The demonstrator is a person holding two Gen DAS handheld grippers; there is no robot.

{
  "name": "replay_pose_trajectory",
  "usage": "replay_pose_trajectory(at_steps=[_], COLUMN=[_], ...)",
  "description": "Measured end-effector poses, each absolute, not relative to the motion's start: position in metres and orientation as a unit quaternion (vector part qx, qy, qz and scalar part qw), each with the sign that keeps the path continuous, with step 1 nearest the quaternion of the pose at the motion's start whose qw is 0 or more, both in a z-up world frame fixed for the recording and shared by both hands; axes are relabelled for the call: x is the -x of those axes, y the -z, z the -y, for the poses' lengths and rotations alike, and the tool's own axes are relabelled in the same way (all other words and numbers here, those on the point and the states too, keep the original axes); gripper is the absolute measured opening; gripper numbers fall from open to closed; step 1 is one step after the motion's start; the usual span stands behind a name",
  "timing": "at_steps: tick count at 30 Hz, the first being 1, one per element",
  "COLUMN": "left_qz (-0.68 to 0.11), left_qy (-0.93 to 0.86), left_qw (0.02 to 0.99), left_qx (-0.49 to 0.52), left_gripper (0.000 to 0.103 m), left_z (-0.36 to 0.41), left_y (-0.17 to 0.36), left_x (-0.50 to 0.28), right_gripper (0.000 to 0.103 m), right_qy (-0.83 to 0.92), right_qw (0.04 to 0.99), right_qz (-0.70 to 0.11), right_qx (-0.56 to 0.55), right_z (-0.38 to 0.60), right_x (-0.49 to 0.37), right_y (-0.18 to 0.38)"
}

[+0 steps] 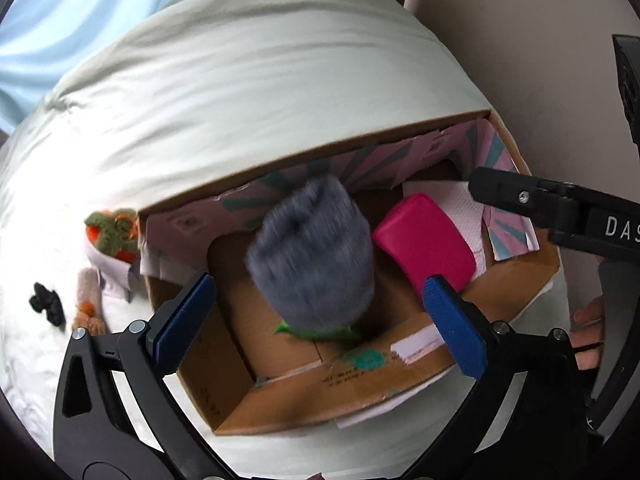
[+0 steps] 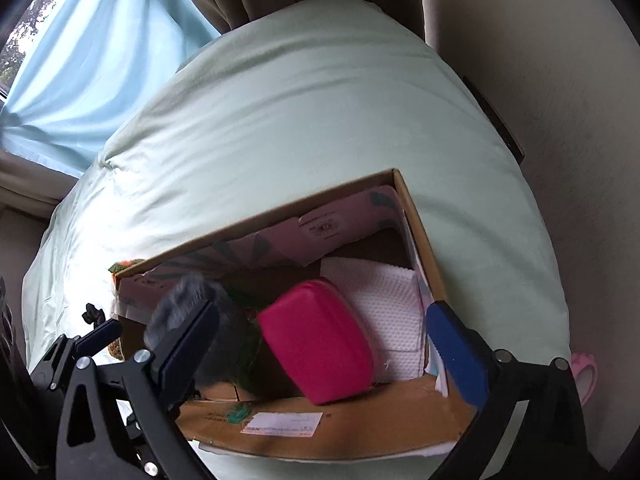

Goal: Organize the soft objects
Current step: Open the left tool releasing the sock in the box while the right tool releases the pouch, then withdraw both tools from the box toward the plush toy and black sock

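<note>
Pale, smooth bedding (image 1: 248, 80) carries a corrugated cardboard box (image 1: 320, 392). Inside it a fuzzy grey plush (image 1: 316, 256) lies at 9 o'clock of a rounded magenta pouch (image 1: 424, 240). Left gripper (image 1: 324, 320) and right gripper (image 2: 320, 344) both gape wide, holding nothing.

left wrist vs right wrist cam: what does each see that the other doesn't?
Left wrist only: a green-and-orange plush, a tan plush and a small black item lying on the bed left of the box.

Right wrist only: window curtains and a pink object at the bed's right edge.

Both: the cardboard box, grey fluffy toy, magenta pouch, white padded sheet; both grippers open.
</note>
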State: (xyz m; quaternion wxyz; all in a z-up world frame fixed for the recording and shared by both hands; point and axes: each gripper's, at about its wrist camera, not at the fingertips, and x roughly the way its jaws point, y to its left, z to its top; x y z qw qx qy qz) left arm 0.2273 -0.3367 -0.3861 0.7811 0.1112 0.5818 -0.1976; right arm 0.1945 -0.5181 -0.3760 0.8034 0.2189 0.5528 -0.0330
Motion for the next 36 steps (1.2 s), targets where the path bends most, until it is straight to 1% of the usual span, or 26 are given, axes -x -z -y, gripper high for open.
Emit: replay_pose_trajectory(at_steps=[7,13,21,29,32,36], left_qz=[-0.57,-0.545,-0.501,-0.453,-0.432,-0.415], left_qy=[0.194,0.196,0.189,0.158,0.141,0.123], left_qw=[0.792,0.81,0.842,0.876,0.889,0.901], left_qx=[-0.097,-0.091,-0.074,-0.056,-0.047,-0.035], left_gripper=[0.103,0.103,0.103,0.103,0.103,0.103], left_z=[0.319,0.3,0.26,0.2,0.169,0.126], left_y=[0.359,0.318,0.243,0.17,0.147,0.129], left_x=[-0.212,-0.19,-0.154,-0.117,-0.103,-0.09], right_gripper=[0.103,0.103,0.103,0.103,0.103,0.103], right_qy=[0.029,0.019,0.008,-0.01,-0.015,-0.026], right_qw=[0.821,0.834,0.872,0.909,0.918,0.927], right_qz=[-0.531,-0.523,-0.47,-0.408,-0.391,-0.37], right_qx=[-0.208,-0.175,-0.138,-0.086,-0.065,-0.049], right_z=[0.51,0.498,0.47,0.423,0.4,0.367], right_x=[-0.184,-0.167,-0.131,-0.091,-0.076,-0.058], right_y=[0.357,0.323,0.239,0.155,0.135,0.117])
